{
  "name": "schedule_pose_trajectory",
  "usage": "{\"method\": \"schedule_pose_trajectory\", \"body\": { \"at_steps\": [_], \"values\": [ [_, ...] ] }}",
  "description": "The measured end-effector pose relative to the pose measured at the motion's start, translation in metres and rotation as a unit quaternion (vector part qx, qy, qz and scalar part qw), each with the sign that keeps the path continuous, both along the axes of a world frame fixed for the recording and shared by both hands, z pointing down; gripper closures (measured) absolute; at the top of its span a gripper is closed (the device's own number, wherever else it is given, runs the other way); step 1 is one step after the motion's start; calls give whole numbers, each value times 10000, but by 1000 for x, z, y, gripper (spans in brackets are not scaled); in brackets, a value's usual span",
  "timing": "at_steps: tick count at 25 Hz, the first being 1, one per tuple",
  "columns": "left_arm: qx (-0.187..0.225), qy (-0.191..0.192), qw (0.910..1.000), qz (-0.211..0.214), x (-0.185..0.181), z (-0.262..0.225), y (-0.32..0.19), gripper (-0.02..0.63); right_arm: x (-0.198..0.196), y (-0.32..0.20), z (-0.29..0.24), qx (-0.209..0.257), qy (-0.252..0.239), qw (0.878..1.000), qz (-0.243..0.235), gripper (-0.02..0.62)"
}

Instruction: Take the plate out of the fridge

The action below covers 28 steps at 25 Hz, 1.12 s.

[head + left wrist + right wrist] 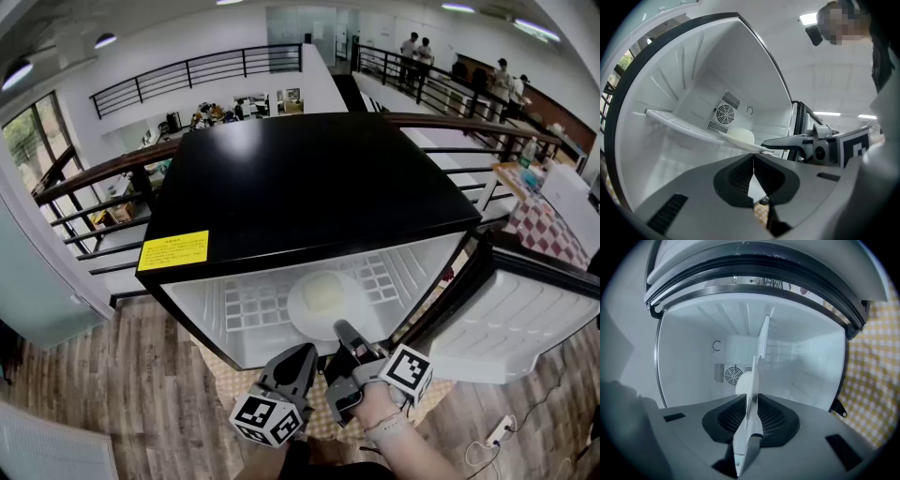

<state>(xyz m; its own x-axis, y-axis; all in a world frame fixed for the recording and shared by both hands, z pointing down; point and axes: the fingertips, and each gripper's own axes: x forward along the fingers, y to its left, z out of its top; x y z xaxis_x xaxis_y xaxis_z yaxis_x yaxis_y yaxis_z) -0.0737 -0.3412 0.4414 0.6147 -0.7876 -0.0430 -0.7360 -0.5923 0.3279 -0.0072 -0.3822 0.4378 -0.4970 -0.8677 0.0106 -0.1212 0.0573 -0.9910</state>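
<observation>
The plate lies on the white shelf inside the open fridge, a little below the middle of the head view, and it carries a pale round piece of food. It looks like a stiff, smooth plate, probably ceramic, so I judge it rather slippery and breakable, and not very light with the food on top. The near rim is the only good place to take it, and it must be kept level, otherwise the food may slide off.

The right gripper reaches up from the lower middle of the head view to this near rim. In the right gripper view its jaws are closed on the rim, and the plate stands edge-on between them, running up the middle of the frame. So this gripper is turned on its side, one jaw above the plate and one below. The hand behind it is near the bottom edge.

The left gripper is just beside it, lower and to the left, outside the fridge. Its jaws are pressed together with nothing between them, and it points toward the shelf from below.
</observation>
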Motion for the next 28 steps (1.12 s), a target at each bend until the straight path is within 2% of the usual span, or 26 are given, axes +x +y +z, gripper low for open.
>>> {"method": "schedule_pose_trajectory", "body": {
  "at_steps": [3,12,28],
  "values": [
    [-26,-10,10000,9,0,2,0,598,-3,-4,0,64,7,10000,-62,520],
    [-73,-16,10000,-56,-5,5,1,598,-12,-18,-3,142,-389,9991,-103,518],
    [-126,16,9998,-140,-14,8,3,598,-13,-6,2,54,-393,9992,43,543]
  ]
}}
